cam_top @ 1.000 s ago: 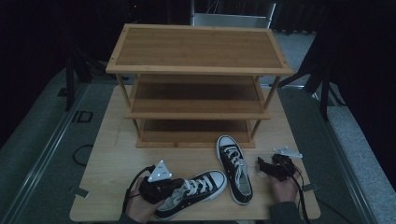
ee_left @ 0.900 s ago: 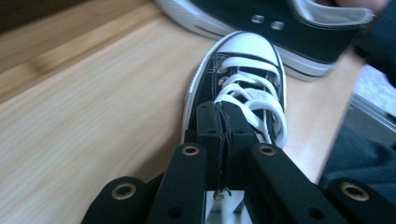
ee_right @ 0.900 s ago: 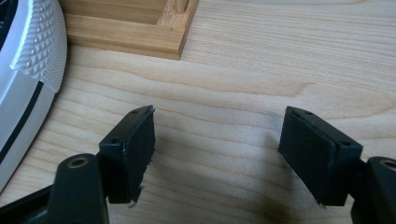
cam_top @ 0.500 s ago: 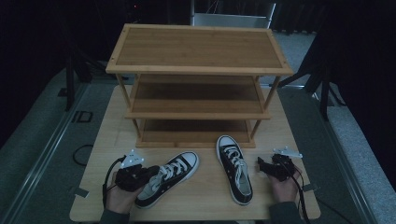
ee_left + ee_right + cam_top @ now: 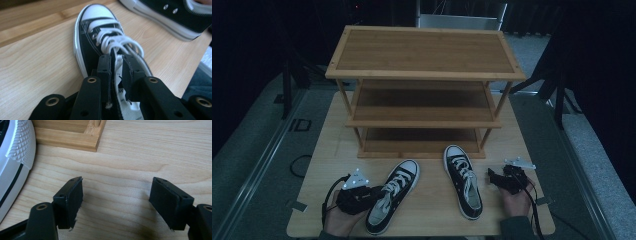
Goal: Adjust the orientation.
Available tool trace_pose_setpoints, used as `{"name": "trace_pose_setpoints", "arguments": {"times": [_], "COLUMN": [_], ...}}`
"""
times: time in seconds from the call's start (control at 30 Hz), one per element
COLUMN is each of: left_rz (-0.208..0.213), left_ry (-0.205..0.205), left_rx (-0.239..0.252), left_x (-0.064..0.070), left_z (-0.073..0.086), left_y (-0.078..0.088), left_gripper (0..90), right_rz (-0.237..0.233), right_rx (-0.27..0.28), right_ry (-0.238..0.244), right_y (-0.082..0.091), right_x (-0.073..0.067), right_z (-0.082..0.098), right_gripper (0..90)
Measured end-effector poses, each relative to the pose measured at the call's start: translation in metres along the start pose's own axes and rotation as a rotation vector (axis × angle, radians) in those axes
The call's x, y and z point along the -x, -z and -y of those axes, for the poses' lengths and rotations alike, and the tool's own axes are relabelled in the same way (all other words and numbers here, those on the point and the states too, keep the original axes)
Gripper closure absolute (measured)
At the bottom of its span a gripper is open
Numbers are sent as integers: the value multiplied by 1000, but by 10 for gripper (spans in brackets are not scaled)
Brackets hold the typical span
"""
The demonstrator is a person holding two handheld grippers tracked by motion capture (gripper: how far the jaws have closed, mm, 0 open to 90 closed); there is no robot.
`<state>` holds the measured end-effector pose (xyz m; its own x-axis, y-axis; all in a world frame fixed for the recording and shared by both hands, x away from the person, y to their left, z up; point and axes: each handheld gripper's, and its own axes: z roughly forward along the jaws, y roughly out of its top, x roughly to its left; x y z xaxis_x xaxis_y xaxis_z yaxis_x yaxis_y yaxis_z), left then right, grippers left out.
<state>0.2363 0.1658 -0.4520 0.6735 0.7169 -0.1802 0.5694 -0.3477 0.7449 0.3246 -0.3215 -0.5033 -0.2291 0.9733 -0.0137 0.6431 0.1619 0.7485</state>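
Straddling left sneaker [image 5: 100,42] collar, left claw [image 5: 116,66] jaws just opening.

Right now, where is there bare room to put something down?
All three tiers of the bamboo shoe rack lie bare. On the table, free patches sit left of the rack and between the two sneakers. It is crowded near the front edge: left sneaker, right sneaker, both grippers.

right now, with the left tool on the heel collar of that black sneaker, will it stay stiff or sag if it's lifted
The left sneaker would probably sag: its canvas upper looks soft, and the left tool, whose jaws have just been opening, straddles only the thin heel collar. The white rubber toe cap sits far from that hold, so the toe likely dips. It looks light, though its loose laces may flop.
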Motion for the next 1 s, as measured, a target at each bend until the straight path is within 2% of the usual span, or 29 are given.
{"name": "trace_pose_setpoints", "arguments": {"times": [0.17, 0.27, 0.33, 0.43, 0.6, 0.73, 0.83, 0.9, 1.0], "left_rz": [-31, -20, -15, -11, -4, 34, 48, 49, 44], "left_ry": [-13, 10, 21, 45, 56, 97, 115, 116, 142], "left_rx": [-49, -26, -25, -8, 9, 30, 44, 46, 58], "left_x": [1, -2, -4, -5, -5, -10, -11, -12, -14], "left_z": [3, 1, 1, 0, -4, -4, -4, -4, -4], "left_y": [-14, -13, -13, -12, -12, -11, -10, -9, -7], "left_gripper": [786, 857, 872, 878, 880, 880, 880, 880, 880], "right_rz": [0, 0, 0, 0, 0, 0, 0, 0, 0], "right_rx": [0, 0, 0, -1, -1, -1, -1, -1, -1], "right_ry": [0, 0, 0, 0, 0, 0, -1, -1, 0], "right_y": [0, 0, 0, 0, 0, 0, 0, 0, 0], "right_x": [0, 0, 0, 0, 0, 0, 0, 0, 0], "right_z": [0, 0, 0, 0, 0, 0, 0, 0, 0], "right_gripper": [265, 265, 265, 265, 264, 264, 264, 264, 264]}}
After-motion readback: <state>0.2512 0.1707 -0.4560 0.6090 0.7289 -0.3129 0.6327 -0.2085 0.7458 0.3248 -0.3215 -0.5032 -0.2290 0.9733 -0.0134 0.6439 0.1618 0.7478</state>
